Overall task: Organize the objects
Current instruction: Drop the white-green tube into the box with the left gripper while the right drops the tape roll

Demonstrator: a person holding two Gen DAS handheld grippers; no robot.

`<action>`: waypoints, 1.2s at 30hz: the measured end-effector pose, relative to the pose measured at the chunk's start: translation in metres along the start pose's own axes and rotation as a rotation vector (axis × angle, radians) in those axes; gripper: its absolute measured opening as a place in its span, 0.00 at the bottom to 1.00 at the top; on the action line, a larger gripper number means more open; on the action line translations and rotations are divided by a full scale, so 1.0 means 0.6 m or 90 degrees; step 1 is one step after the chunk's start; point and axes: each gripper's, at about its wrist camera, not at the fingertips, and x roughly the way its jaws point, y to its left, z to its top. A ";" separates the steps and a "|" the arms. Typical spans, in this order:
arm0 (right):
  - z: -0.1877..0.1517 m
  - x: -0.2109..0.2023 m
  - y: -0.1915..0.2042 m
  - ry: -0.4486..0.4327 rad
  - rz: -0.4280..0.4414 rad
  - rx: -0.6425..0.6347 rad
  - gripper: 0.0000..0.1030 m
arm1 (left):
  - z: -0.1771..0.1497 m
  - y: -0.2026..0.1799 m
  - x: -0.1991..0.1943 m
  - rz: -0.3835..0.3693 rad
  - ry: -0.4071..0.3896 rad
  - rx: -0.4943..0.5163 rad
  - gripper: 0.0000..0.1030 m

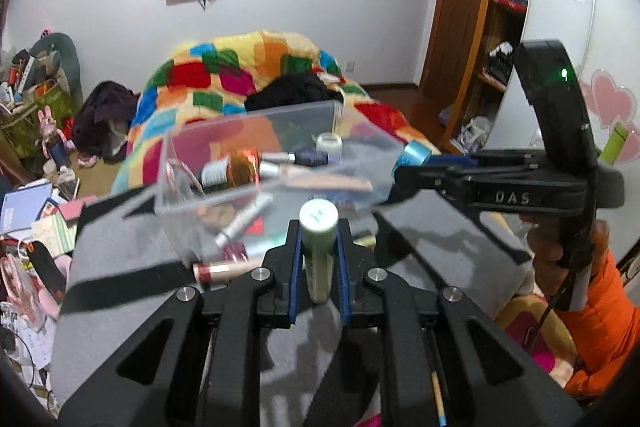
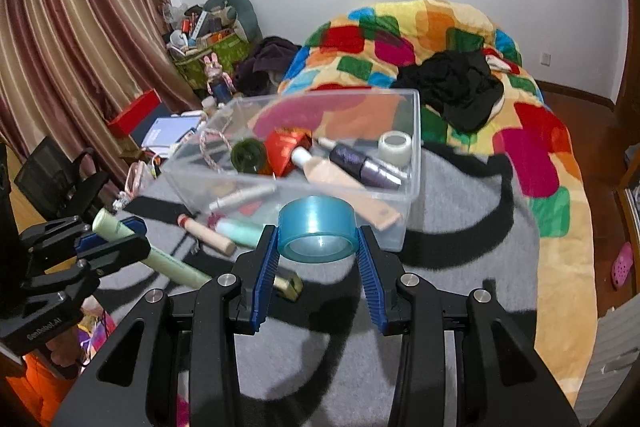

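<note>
A clear plastic box [image 1: 224, 135] [image 2: 414, 163] stands on a grey and black blanket [image 2: 460, 227] and holds several cosmetics tubes, bottles and a clear tape roll [image 2: 395, 145]. My left gripper [image 1: 319, 231] is shut on a pale green tube [image 1: 319, 251], held just in front of the box; the tube also shows in the right wrist view [image 2: 160, 255]. My right gripper [image 2: 318, 239] is shut on a blue tape roll [image 2: 318, 233], close to the box's near wall; it also shows in the left wrist view [image 1: 414, 155].
A pink tube [image 2: 206, 233], a mint tube [image 2: 244, 231] and a gold-capped item [image 2: 290, 285] lie on the blanket in front of the box. A colourful quilt [image 2: 532, 147] with black clothes [image 2: 456, 87] lies behind. Clutter [image 1: 28, 219] fills the left side.
</note>
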 end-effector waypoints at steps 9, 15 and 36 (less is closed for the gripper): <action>0.052 0.001 0.012 -0.038 -0.009 -0.007 0.35 | 0.075 0.040 -0.018 0.028 -0.074 -0.039 0.14; 0.085 0.034 0.010 -0.036 -0.045 -0.012 0.35 | 0.109 0.066 -0.008 0.058 -0.112 -0.066 0.14; 0.079 0.117 0.033 0.050 -0.049 -0.034 0.49 | 0.072 0.155 0.060 0.057 -0.032 -0.184 0.38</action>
